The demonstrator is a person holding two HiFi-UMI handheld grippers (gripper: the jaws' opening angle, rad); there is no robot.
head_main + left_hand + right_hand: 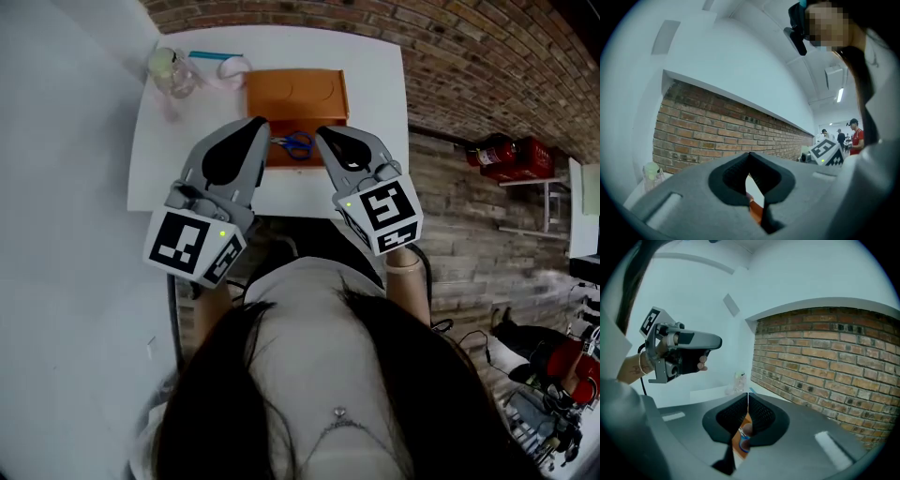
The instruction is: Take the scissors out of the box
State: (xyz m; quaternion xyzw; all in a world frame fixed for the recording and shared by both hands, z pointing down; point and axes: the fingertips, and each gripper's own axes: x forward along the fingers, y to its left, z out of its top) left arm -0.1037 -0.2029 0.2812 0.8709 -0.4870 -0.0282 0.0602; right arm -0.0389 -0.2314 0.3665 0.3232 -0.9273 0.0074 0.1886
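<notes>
The white bench carries an open orange box near its middle. At its far left corner stand a clear jar and, just beside it, a blue stick.

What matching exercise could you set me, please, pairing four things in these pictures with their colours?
Things:
1. scissors (handles)
2. box
3. table
4. fire extinguisher

Colours:
A. white
B. red
C. blue
D. orange

Pairs: 1-C; 2-D; 3-A; 4-B
</notes>
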